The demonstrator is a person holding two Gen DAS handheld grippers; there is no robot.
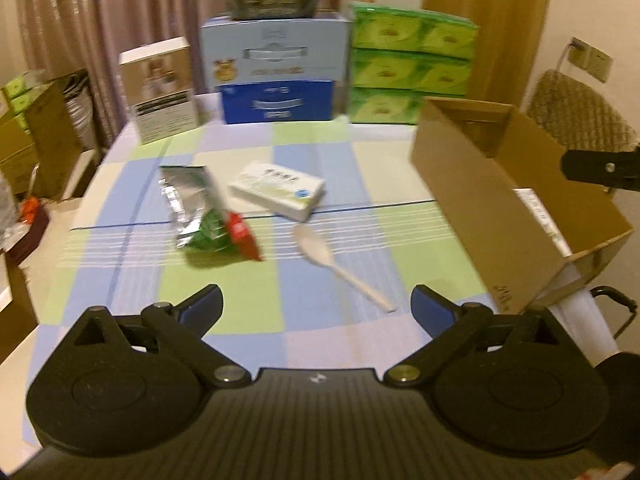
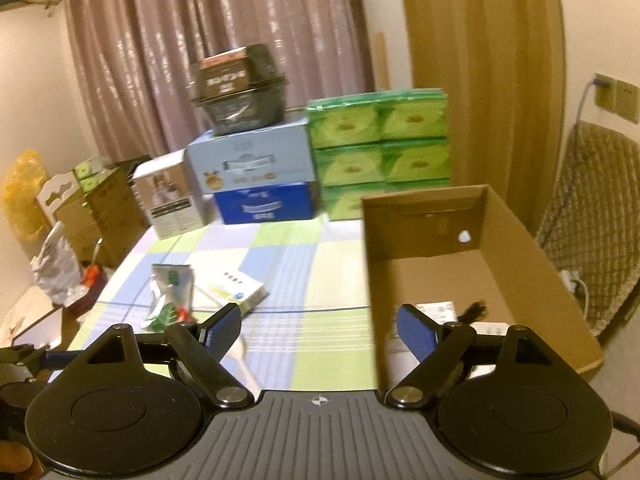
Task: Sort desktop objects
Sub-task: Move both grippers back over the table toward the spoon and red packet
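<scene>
Progress, as I judge it: cardboard box (image 2: 500, 280) already holds a few items. Foil packet (image 1: 200, 208), white carton (image 1: 278, 190) and spoon (image 1: 340, 268) remain on the tablecloth (image 1: 320, 152). My left gripper (image 1: 316, 308) and right gripper (image 2: 318, 330) both gape, empty.

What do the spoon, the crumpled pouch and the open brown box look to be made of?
Spoon: probably plastic, cream, matte, with a thin moulded handle; blur leaves wood fibre possible.
Pouch: seemingly metallised foil, silver and shiny, holding sharp creases, with green and red print at its lower end.
Box: corrugated cardboard, plain brown and dull, with folded flaps.
</scene>
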